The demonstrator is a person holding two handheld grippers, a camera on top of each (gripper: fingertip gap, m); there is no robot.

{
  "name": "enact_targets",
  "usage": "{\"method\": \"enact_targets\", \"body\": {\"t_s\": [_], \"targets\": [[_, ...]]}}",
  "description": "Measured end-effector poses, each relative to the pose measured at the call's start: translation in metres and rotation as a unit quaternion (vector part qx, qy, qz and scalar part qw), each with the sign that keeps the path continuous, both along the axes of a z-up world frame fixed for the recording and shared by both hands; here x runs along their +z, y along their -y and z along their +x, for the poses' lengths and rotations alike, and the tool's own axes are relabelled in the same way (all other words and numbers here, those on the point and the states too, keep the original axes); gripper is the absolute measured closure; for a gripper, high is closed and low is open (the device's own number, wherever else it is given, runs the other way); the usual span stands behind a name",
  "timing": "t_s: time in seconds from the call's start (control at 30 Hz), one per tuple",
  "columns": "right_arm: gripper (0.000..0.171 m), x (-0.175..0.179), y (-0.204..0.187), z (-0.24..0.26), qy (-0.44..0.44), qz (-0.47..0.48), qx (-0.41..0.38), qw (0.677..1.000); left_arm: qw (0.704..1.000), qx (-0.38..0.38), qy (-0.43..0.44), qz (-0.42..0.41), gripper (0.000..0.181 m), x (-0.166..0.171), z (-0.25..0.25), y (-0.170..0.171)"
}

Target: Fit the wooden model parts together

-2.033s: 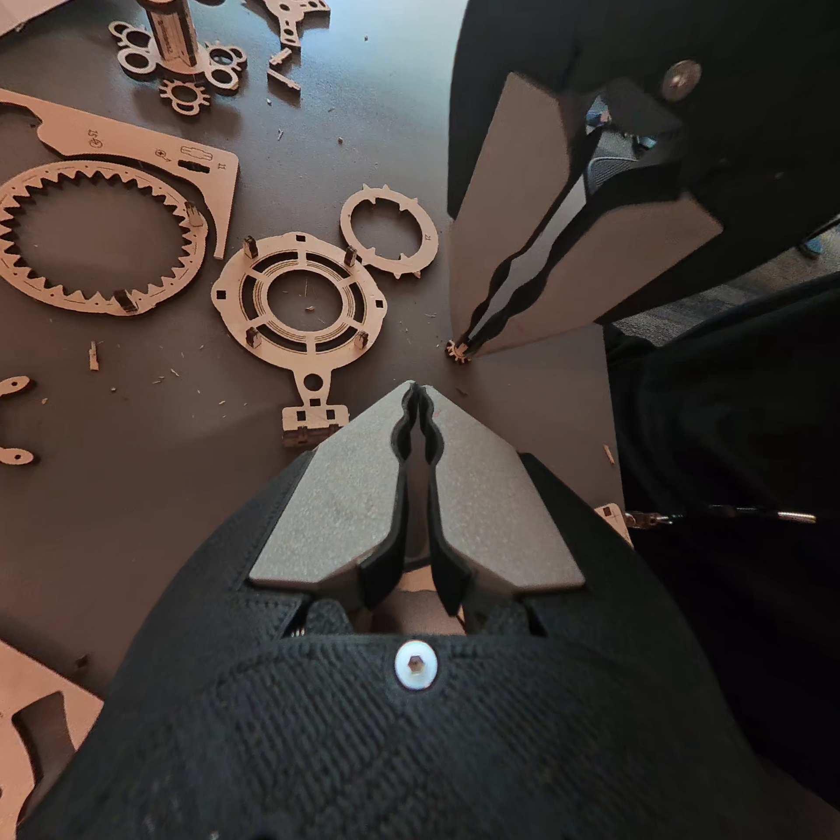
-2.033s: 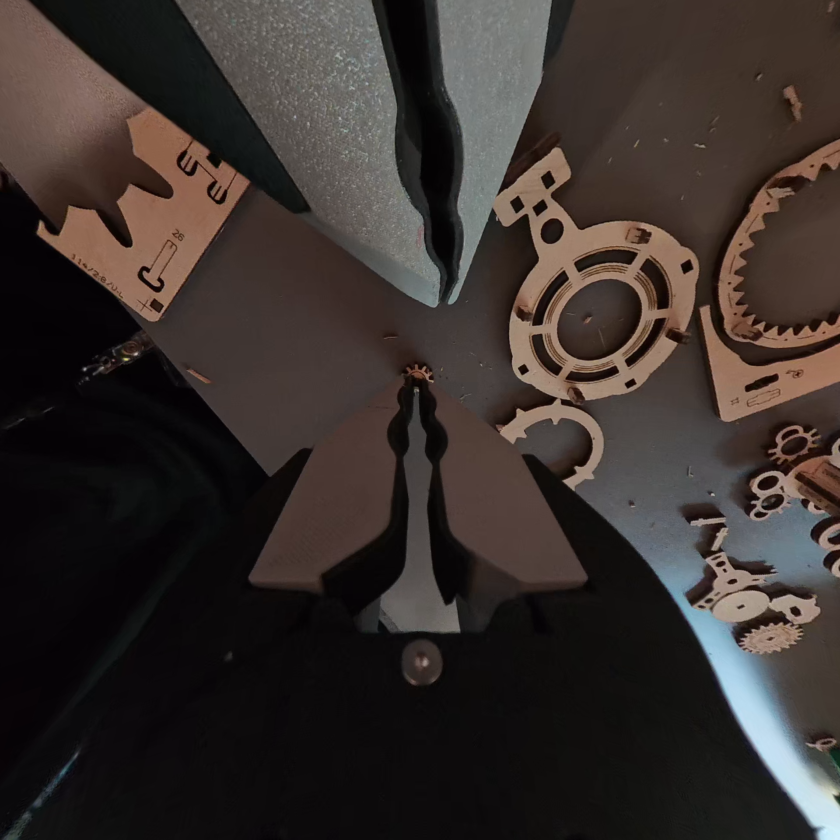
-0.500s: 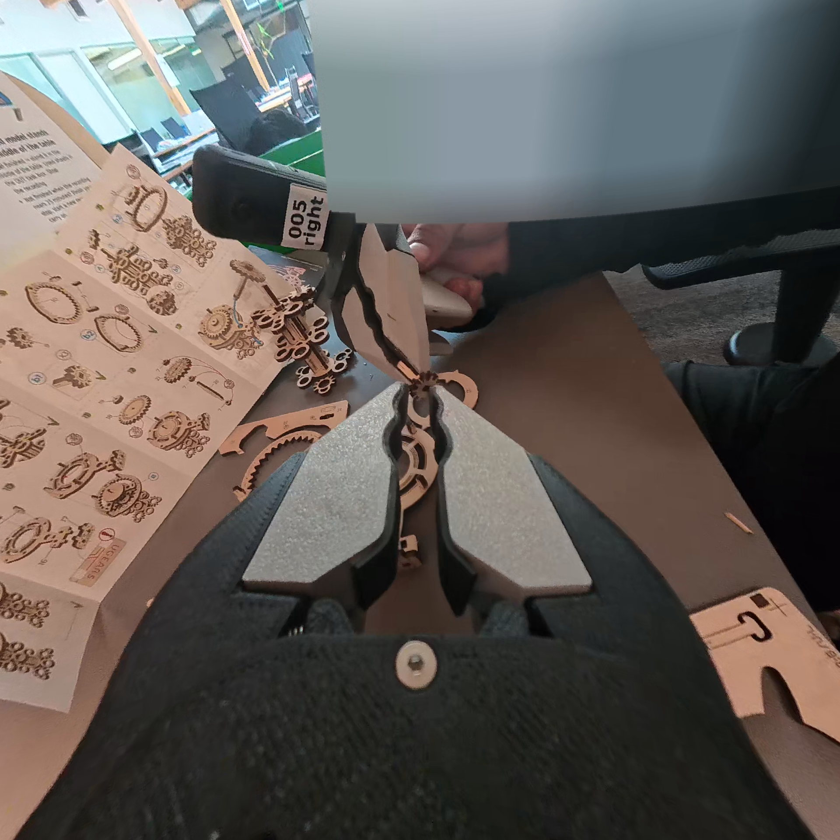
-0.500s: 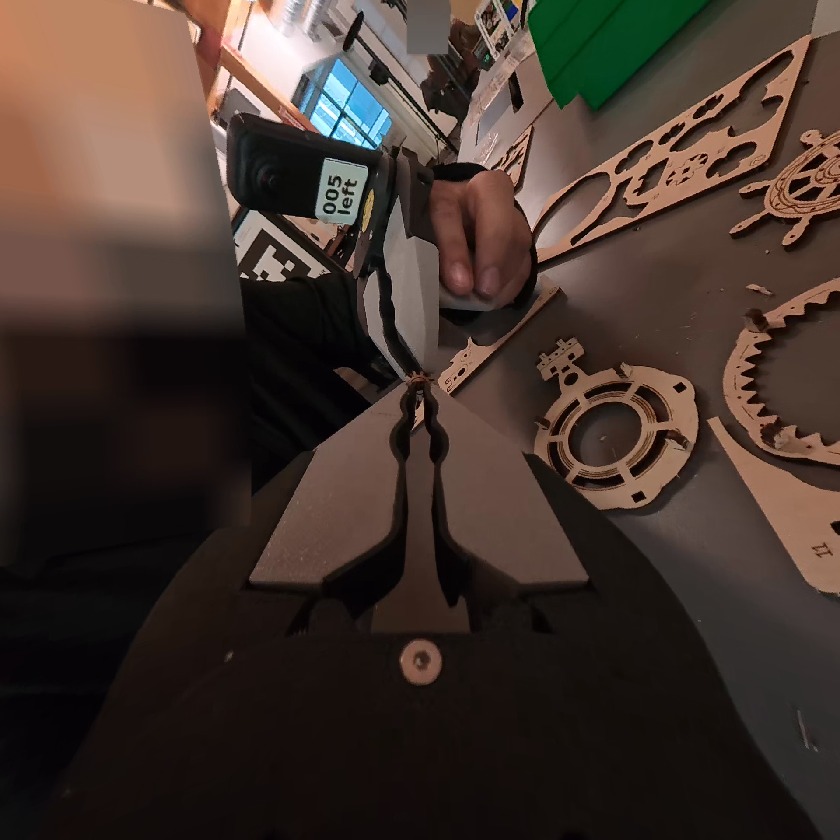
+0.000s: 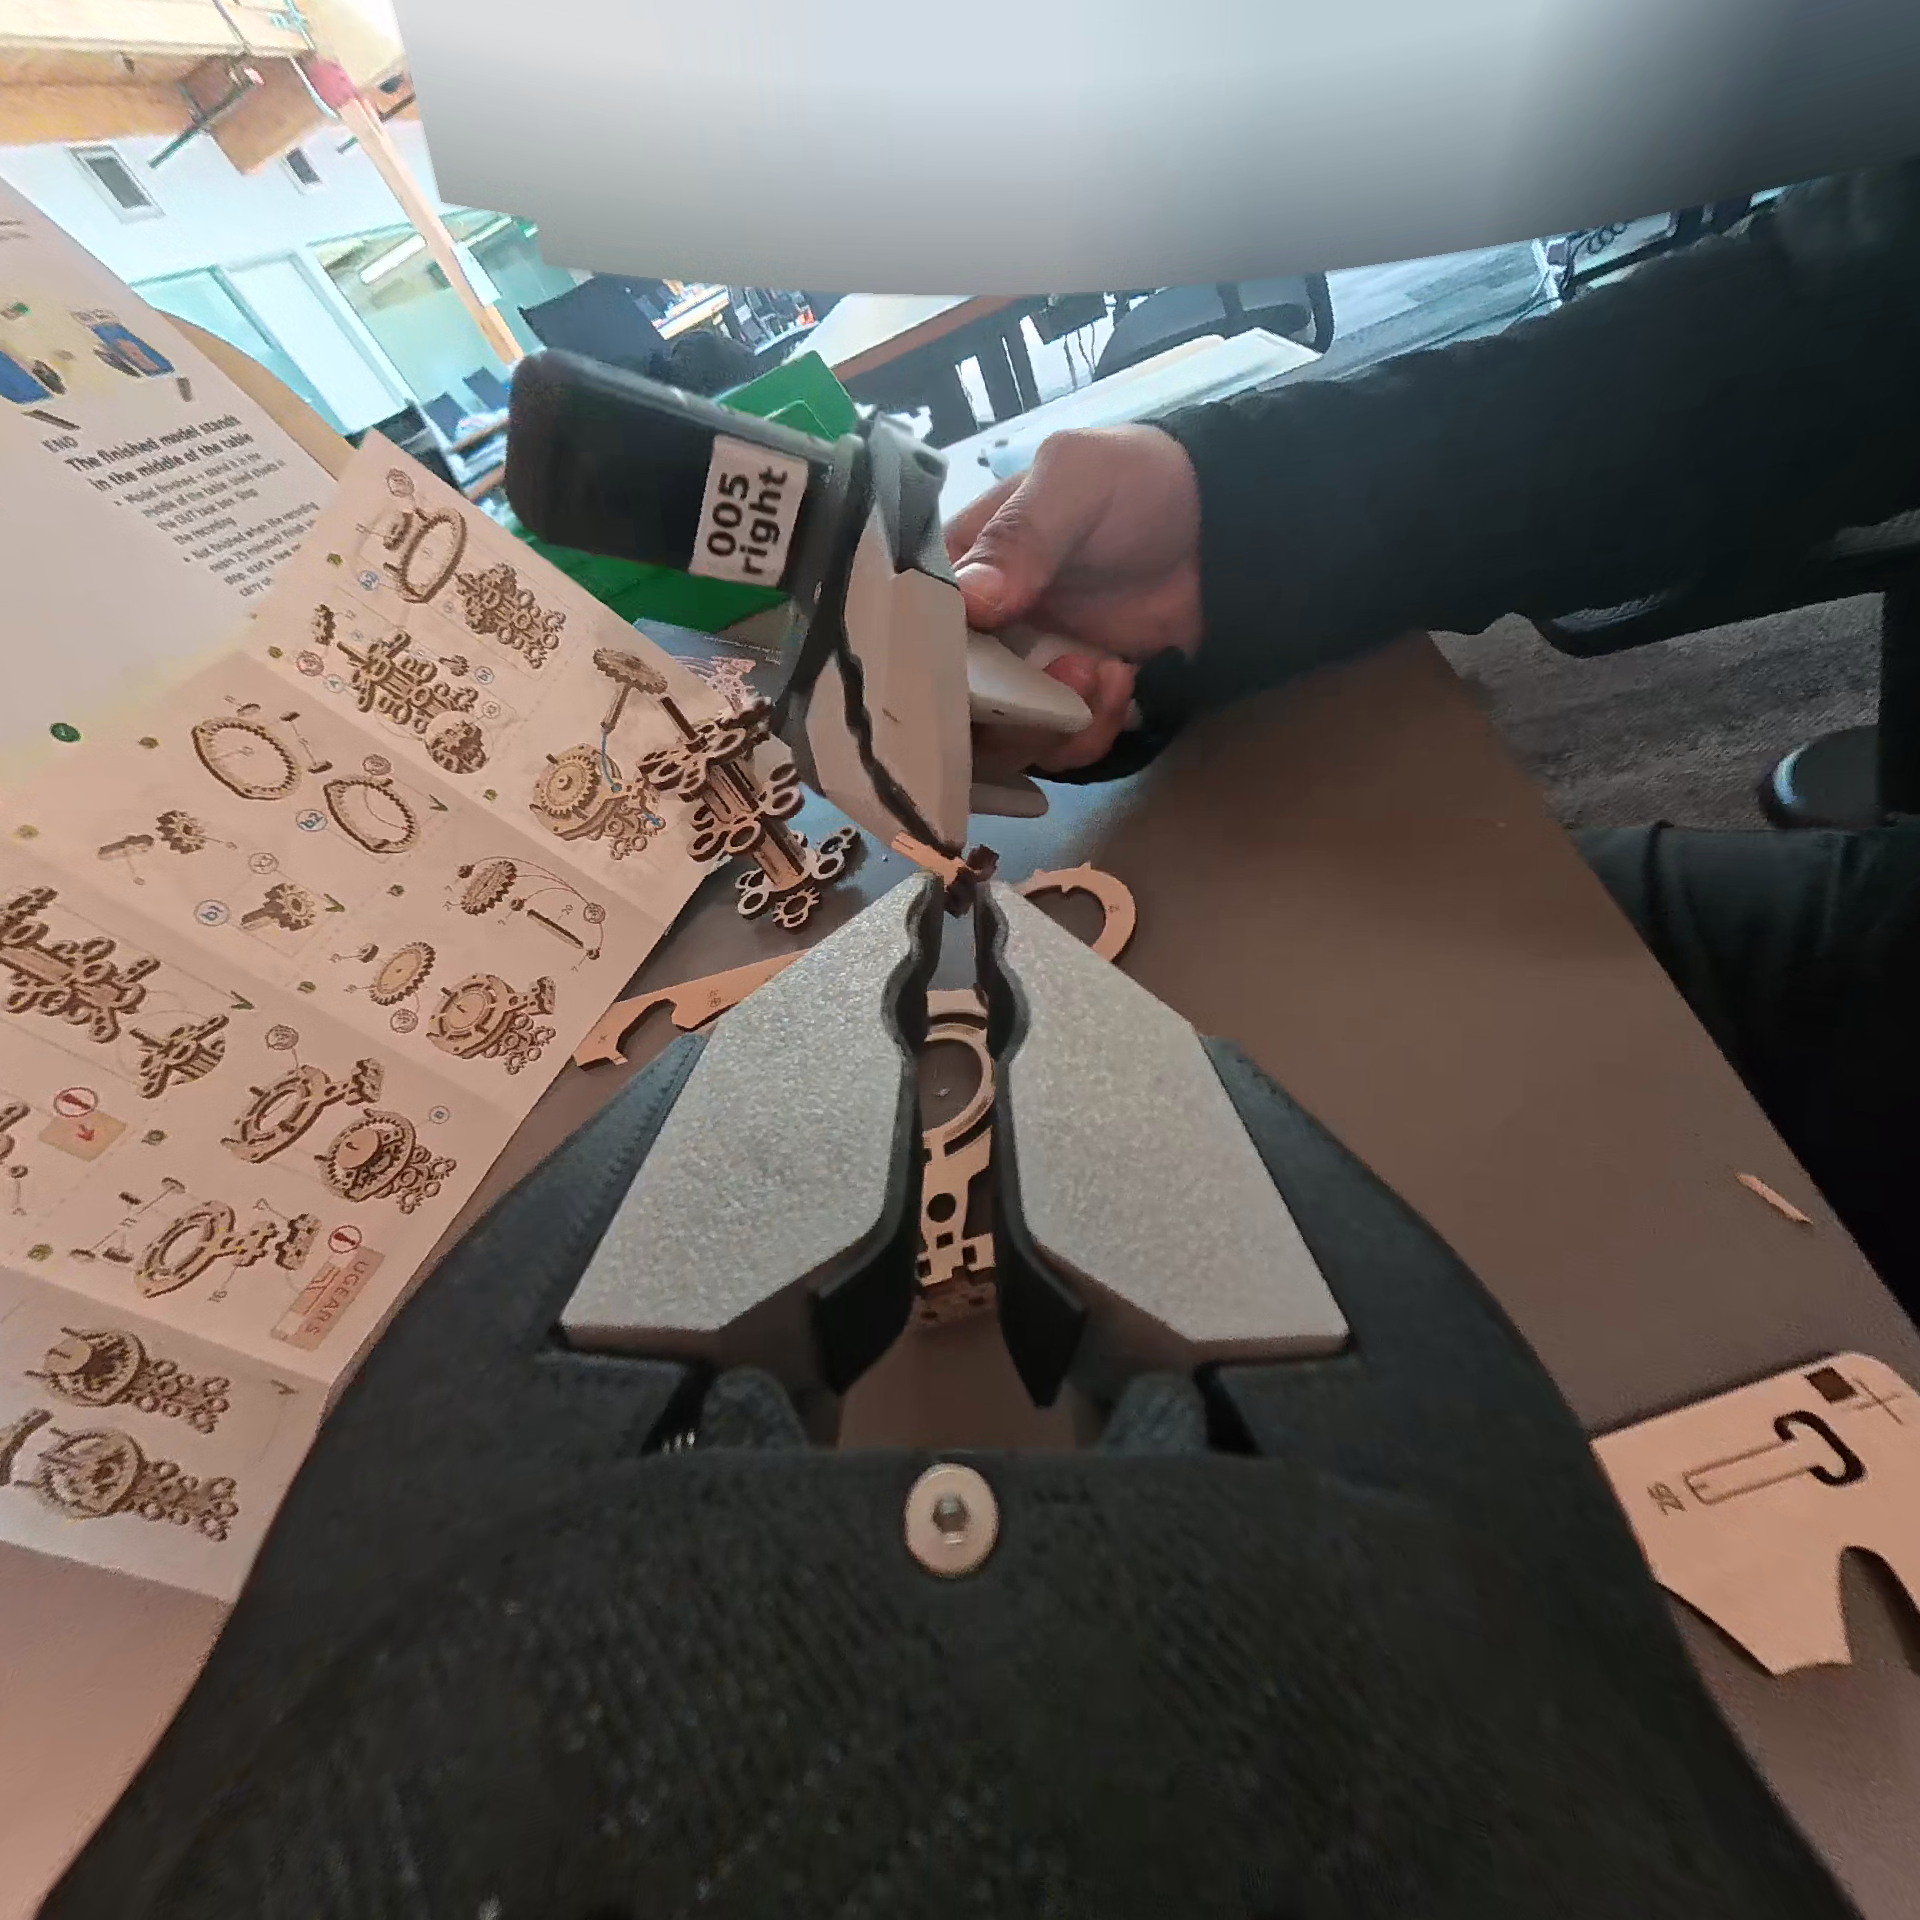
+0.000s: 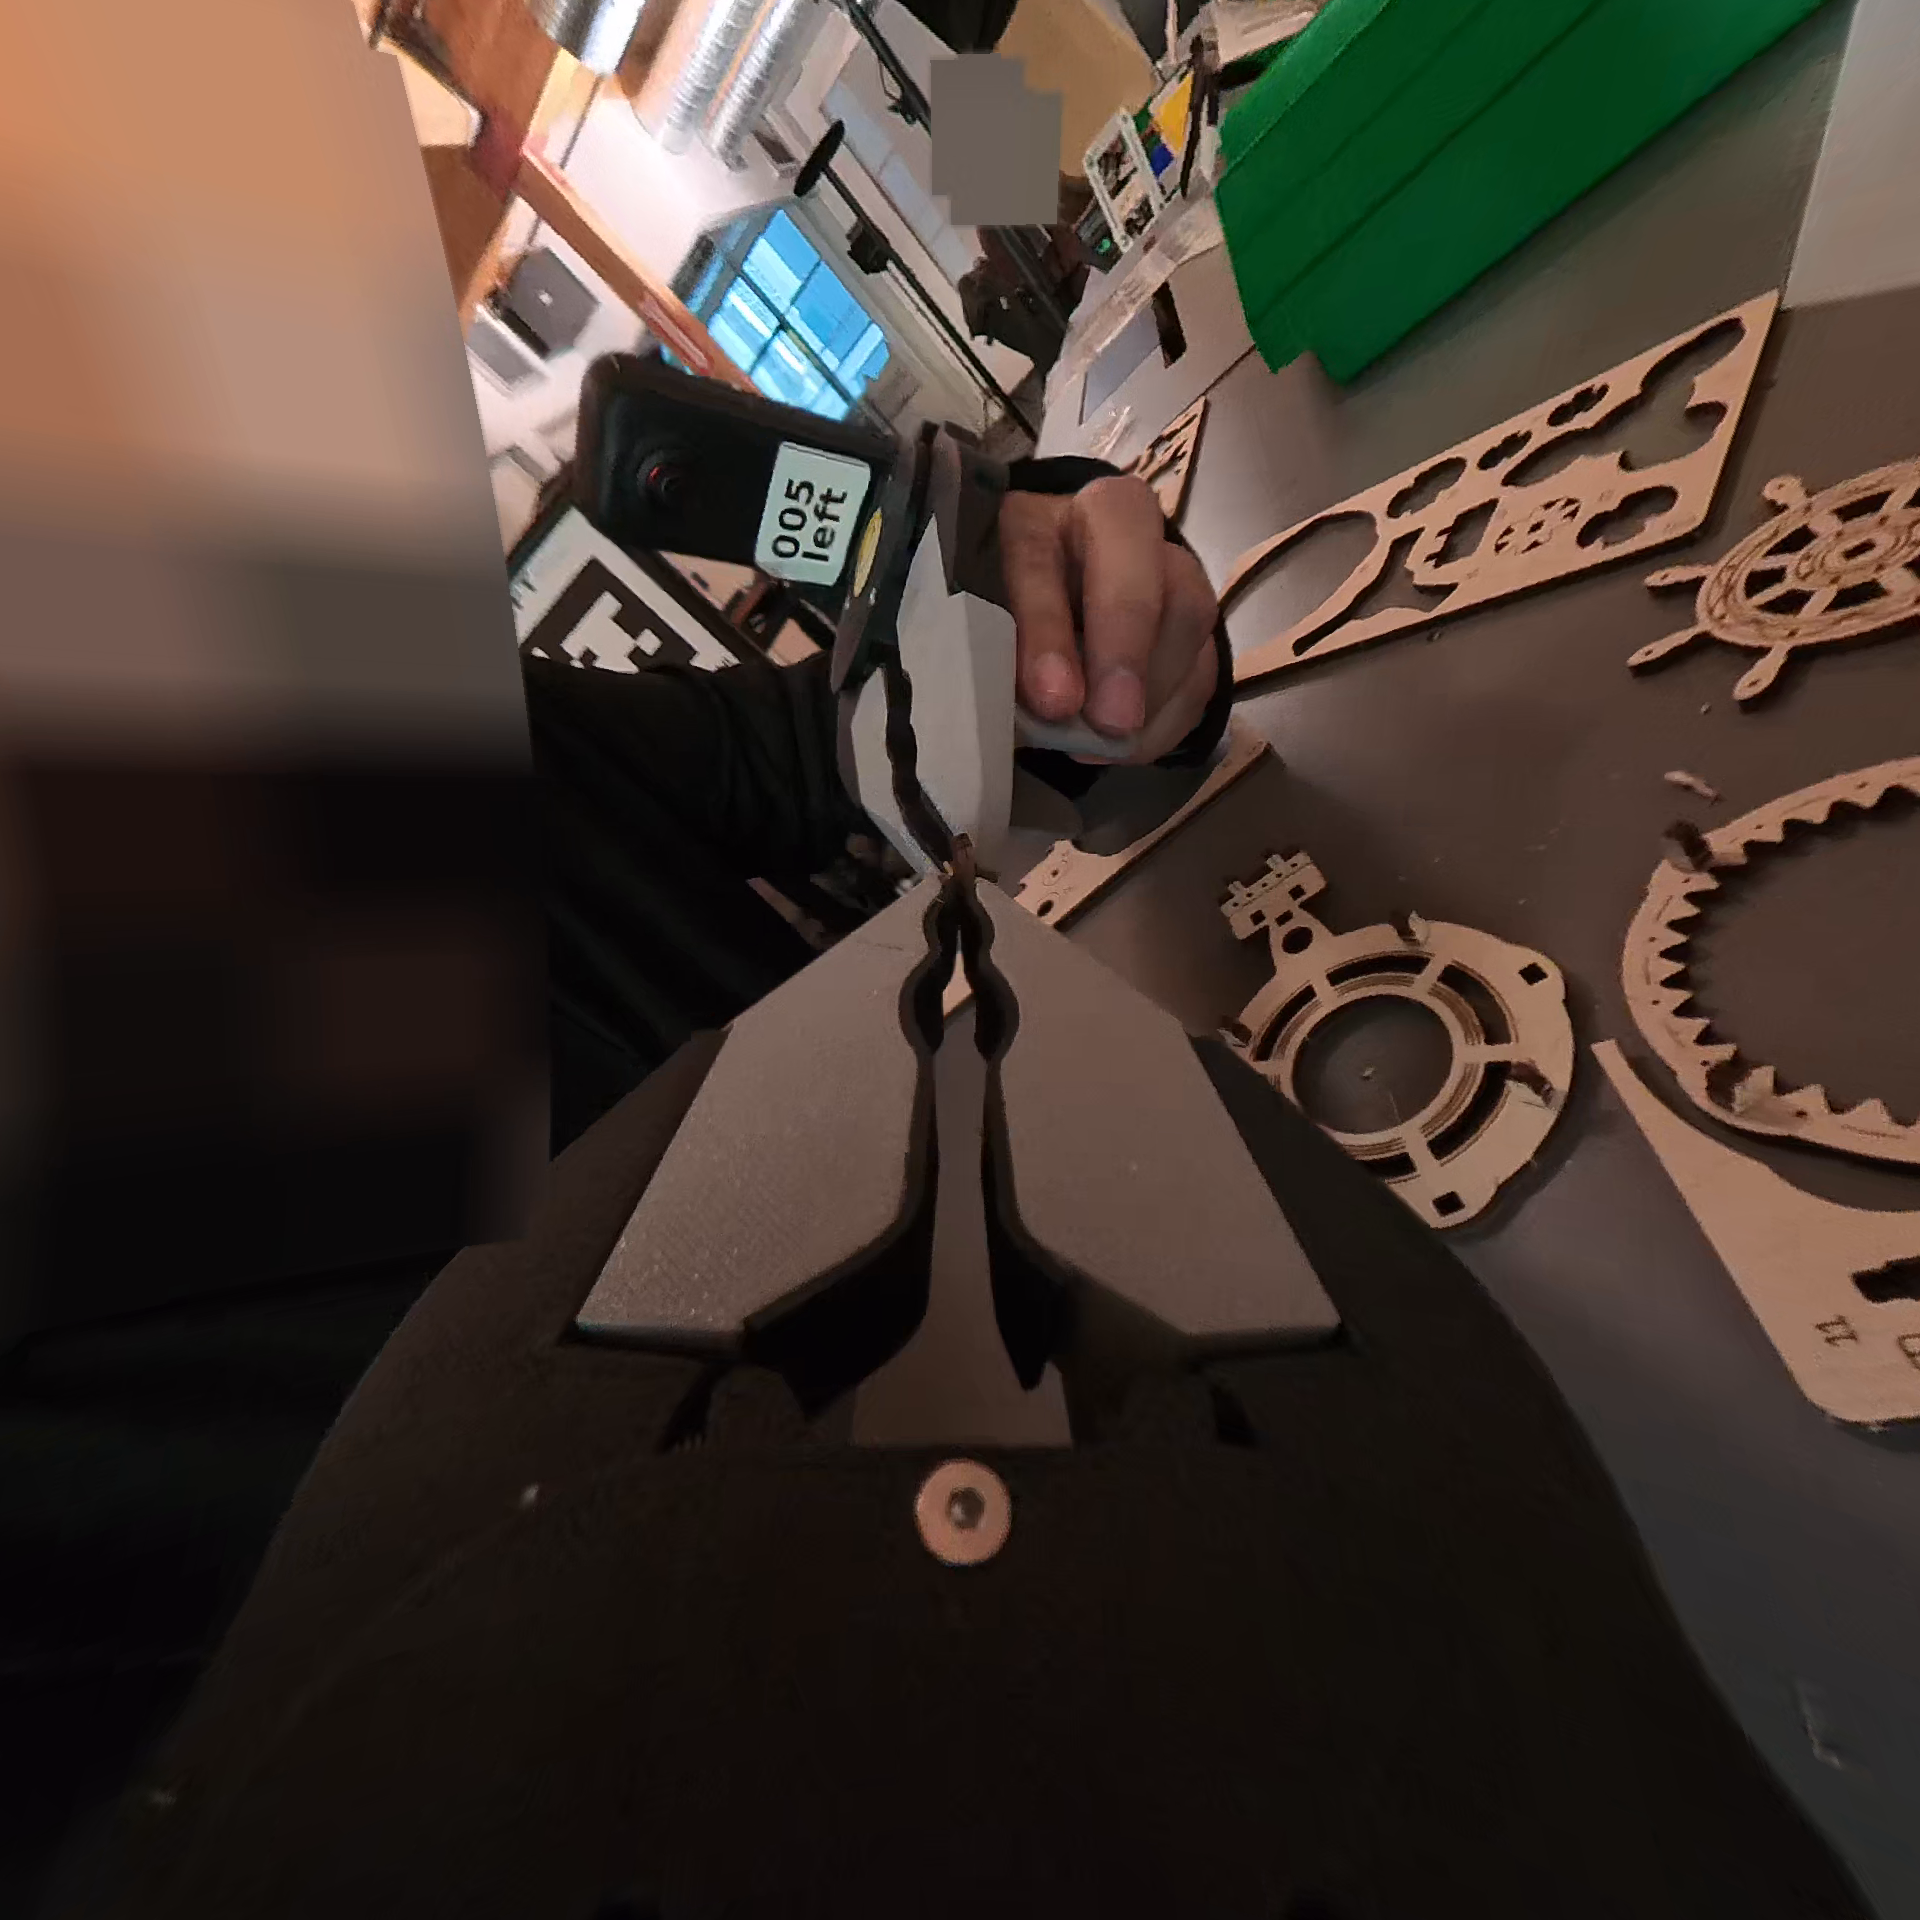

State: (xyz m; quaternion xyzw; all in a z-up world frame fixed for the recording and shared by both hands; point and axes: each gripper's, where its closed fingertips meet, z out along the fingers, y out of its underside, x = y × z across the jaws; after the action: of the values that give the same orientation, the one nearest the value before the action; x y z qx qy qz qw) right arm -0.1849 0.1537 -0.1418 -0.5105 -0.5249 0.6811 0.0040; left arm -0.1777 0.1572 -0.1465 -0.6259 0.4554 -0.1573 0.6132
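My left gripper and right gripper meet tip to tip a little above the dark table. A small wooden gear with a short pin sits between the two pairs of tips, and both are shut on it. It also shows in the right wrist view. In the left wrist view the right gripper comes down from above. In the right wrist view the left gripper comes in from the far side. A round wooden frame part lies flat on the table below.
An unfolded instruction sheet lies at the left. A partly built wooden assembly and a small notched ring lie beyond the tips. A toothed ring, ship's wheel, cut-out sheets and green box are also about. Both grippers' tips are close together, under 4 cm apart. The partly built wooden assembly is about 15 cm from both grippers' fingertips.
Both grippers have lifted from pointing down at the table and now face each other. The gear, held by the right gripper alone before, has turned edge-on between both pairs of tips.
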Motion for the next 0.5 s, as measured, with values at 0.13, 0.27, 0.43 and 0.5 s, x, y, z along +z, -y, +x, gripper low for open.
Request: {"method": "enact_targets", "body": {"t_s": [0.13,0.27,0.43,0.5], "targets": [[0.169,0.004,-0.005,0.0,-0.019,0.052,-0.02,0.998,1.0,0.003,0.01,-0.011,0.179,0.0,-0.002,-0.002],[0.132,0.016,-0.007,0.007,-0.055,0.147,-0.036,0.987,1.0,-0.004,0.018,-0.021,0.179,0.0,-0.002,-0.001],[0.134,0.013,0.003,0.003,-0.091,0.325,-0.065,0.939,0.997,-0.017,0.061,-0.053,0.179,0.007,-0.003,-0.001],[0.146,0.017,0.001,0.001,-0.113,0.373,-0.089,0.917,0.994,-0.02,0.086,-0.07,0.179,0.01,-0.004,-0.002]]}}
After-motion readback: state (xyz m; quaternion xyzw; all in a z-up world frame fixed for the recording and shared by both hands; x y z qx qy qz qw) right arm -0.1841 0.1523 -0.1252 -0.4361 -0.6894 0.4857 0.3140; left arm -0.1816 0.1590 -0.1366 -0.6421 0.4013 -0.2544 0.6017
